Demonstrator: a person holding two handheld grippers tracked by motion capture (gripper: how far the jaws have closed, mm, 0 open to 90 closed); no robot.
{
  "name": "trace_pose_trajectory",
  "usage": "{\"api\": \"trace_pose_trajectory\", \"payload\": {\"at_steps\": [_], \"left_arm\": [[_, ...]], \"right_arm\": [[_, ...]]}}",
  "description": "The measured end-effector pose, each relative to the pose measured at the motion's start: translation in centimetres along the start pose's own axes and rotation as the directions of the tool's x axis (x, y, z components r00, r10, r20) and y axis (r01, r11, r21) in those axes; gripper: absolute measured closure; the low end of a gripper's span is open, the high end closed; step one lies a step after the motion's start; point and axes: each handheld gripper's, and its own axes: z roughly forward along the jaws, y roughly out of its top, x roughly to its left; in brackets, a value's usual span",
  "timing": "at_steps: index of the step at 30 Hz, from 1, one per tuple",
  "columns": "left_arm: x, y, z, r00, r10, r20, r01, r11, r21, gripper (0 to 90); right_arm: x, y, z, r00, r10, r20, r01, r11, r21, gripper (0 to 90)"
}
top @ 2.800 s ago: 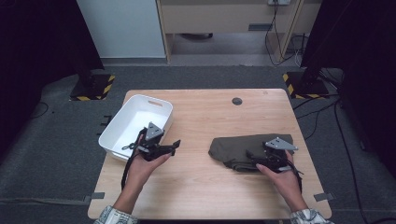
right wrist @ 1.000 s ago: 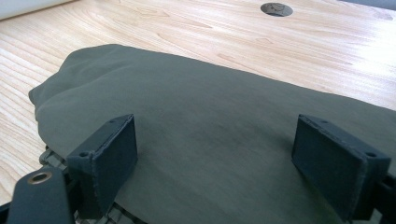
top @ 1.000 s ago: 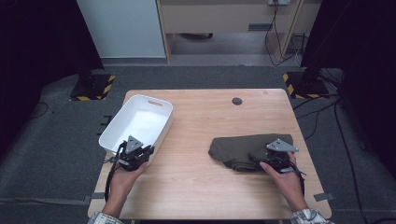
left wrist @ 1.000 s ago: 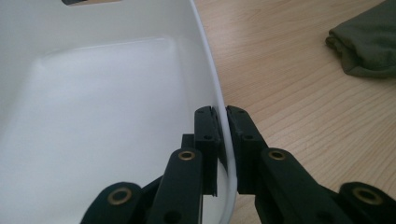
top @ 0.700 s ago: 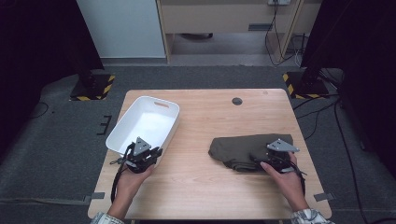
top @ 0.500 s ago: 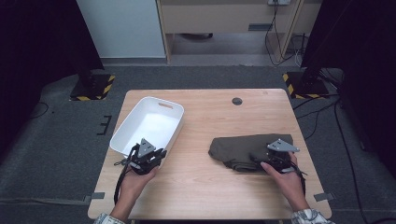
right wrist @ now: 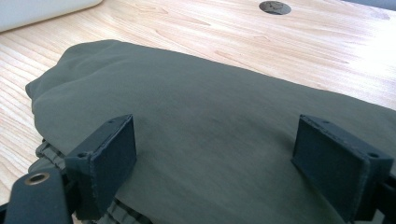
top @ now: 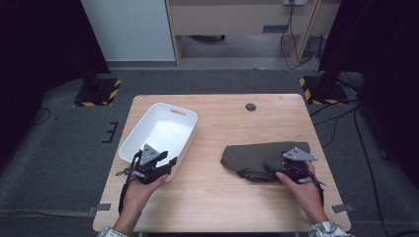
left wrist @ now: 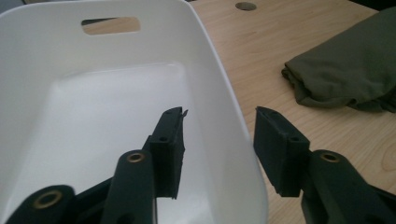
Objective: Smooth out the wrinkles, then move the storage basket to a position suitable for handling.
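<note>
Near the tabletop's left edge, left gripper (left wrist: 219, 140), jaws just opening astride white plastic bin (top: 163, 129) rim; right gripper (right wrist: 224, 154) wide over folded olive cloth (top: 257, 157); cloth not yet binned.

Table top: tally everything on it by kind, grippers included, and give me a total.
White plastic bin: 1
Folded olive-green cloth: 1
Hand-held grippers: 2, the left gripper and the right gripper
Total: 4
</note>
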Motion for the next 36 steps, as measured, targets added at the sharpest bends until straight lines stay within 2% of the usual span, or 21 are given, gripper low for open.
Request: {"api": "trace_pose_trajectory", "payload": {"at_steps": [1,2,4,8,11,13,14,17,19,20,23,24,27,29,32,34,36], "left_arm": [[0.7,0.0,-0.3,0.9997,-0.012,-0.022,0.012,0.9999,-0.008,48.1],[0.7,0.0,-0.3,0.9997,-0.012,-0.022,0.012,0.9999,-0.008,47.2],[1.3,0.0,-0.6,0.9991,-0.037,-0.023,0.036,0.9992,-0.019,46.2],[2.1,0.2,-1.1,0.9984,-0.044,-0.036,0.043,0.9987,-0.028,44.7],[3.2,0.5,-1.9,0.9966,-0.057,-0.06,0.054,0.9976,-0.044,43.9],[4.8,0.6,-2.9,0.9926,-0.07,-0.1,0.065,0.9964,-0.056,40.3],[4.8,0.6,-2.9,0.9926,-0.07,-0.1,0.065,0.9964,-0.056,39.6],[6.4,0.5,-4.0,0.9851,-0.071,-0.156,0.061,0.9956,-0.071,39.1],[7.4,0.3,-4.5,0.9811,-0.078,-0.177,0.065,0.9948,-0.078,38.9],[8.2,0.0,-4.9,0.9764,-0.085,-0.198,0.07,0.9943,-0.081,38.9],[8.9,-0.3,-5.1,0.9742,-0.089,-0.208,0.074,0.9941,-0.079,38.4],[9.4,-0.5,-5.3,0.9703,-0.102,-0.219,0.086,0.9929,-0.082,38.5],[9.9,-0.7,-5.3,0.9696,-0.107,-0.22,0.092,0.9926,-0.079,40.0],[10.4,-1.0,-5.4,0.967,-0.114,-0.228,0.099,0.9922,-0.076,40.3],[11.1,-1.6,-5.3,0.9591,-0.125,-0.254,0.112,0.9914,-0.068,43.8],[11.4,-1.9,-5.0,0.9603,-0.143,-0.24,0.131,0.9894,-0.063,46.9],[11.5,-2.1,-4.6,0.963,-0.132,-0.235,0.125,0.9912,-0.044,50.8]], "right_arm": [[0.0,0.0,0.0,1.0,-0.001,0.001,0.001,1.0,0.001,13.0],[0.0,0.0,0.0,1.0,-0.001,0.001,0.001,1.0,0.001,13.0],[0.0,0.0,0.1,1.0,-0.008,0.0,0.008,1.0,0.003,12.7],[0.0,0.0,0.1,1.0,-0.009,-0.002,0.009,1.0,0.004,12.5],[0.0,0.0,0.0,1.0,-0.009,0.0,0.009,1.0,0.003,12.5],[0.0,0.0,0.0,1.0,-0.007,0.0,0.007,1.0,0.003,12.5],[0.0,0.0,0.0,1.0,-0.007,0.0,0.007,1.0,0.003,12.5],[0.0,-0.1,0.0,1.0,-0.007,0.002,0.007,1.0,0.006,12.5],[0.0,-0.1,0.1,0.9999,-0.009,0.003,0.009,1.0,0.005,12.4],[0.0,0.0,0.1,0.9999,-0.011,0.002,0.011,1.0,0.007,12.4],[0.0,0.0,0.1,0.9999,-0.01,0.005,0.01,1.0,0.005,12.4],[0.0,0.0,0.1,0.9999,-0.01,0.005,0.01,1.0,0.005,12.4],[0.0,0.0,0.1,0.9999,-0.01,0.004,0.01,1.0,0.005,12.4],[0.0,0.0,0.1,1.0,-0.01,0.003,0.01,1.0,0.007,12.4],[0.0,-0.1,0.1,0.9999,-0.011,0.004,0.011,1.0,0.006,12.4],[0.1,-0.1,0.1,0.9999,-0.008,0.006,0.008,1.0,0.008,12.4],[0.1,0.0,0.1,0.9999,-0.01,0.006,0.01,1.0,0.007,12.4]]}}
